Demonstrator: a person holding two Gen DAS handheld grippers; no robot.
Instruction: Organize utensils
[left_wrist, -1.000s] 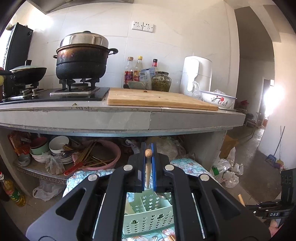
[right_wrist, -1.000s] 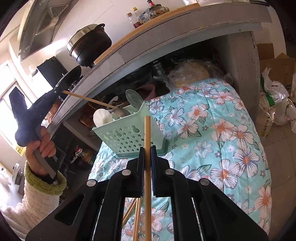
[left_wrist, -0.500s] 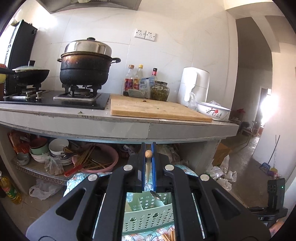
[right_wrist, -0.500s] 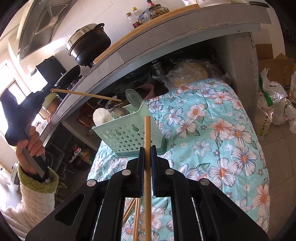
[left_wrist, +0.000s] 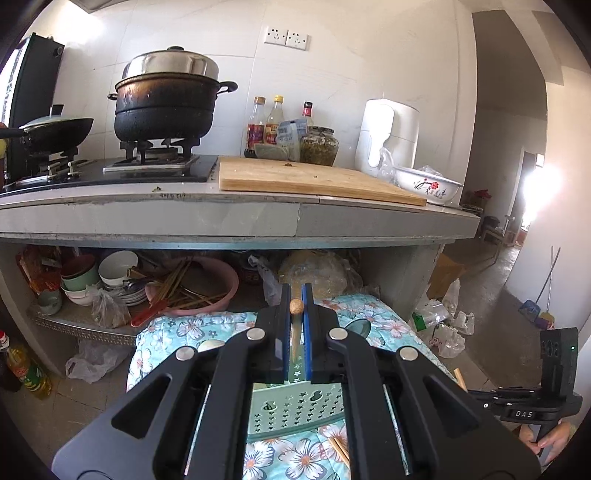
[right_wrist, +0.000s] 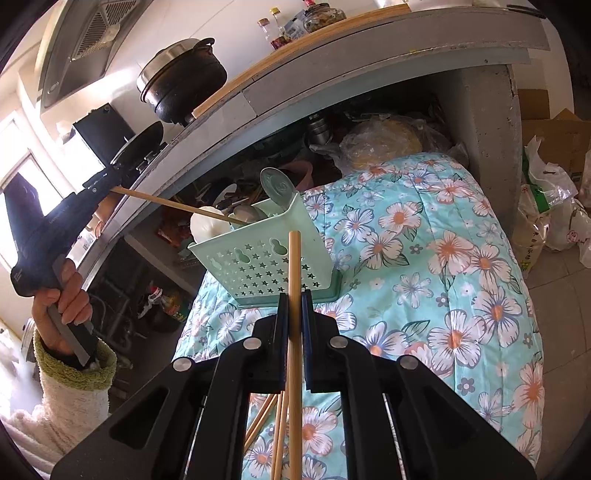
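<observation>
In the left wrist view my left gripper (left_wrist: 295, 308) is shut on a wooden chopstick (left_wrist: 295, 306), seen end-on above the pale green utensil basket (left_wrist: 295, 410). From the right wrist view, that left gripper (right_wrist: 109, 184) holds its chopstick (right_wrist: 173, 205) slanting down, with the tip at the basket's (right_wrist: 266, 258) open top beside a metal spoon (right_wrist: 277, 184) and a white spoon (right_wrist: 207, 221). My right gripper (right_wrist: 294, 295) is shut on a second chopstick (right_wrist: 294, 266), just in front of the basket. Loose chopsticks (right_wrist: 275, 417) lie on the floral cloth (right_wrist: 443, 258) under it.
A grey counter (left_wrist: 295, 221) overhangs the basket, carrying a black pot (left_wrist: 166, 103), a cutting board (left_wrist: 314, 181) and bottles (left_wrist: 273, 125). The shelf below holds bowls (left_wrist: 114, 266) and a pink basin (left_wrist: 207, 288). Plastic bags (right_wrist: 546, 206) sit on the floor at right.
My left gripper shifted slightly with its chopstick, whose tip now sits lower at the basket's top. The right gripper and its chopstick have stayed still.
</observation>
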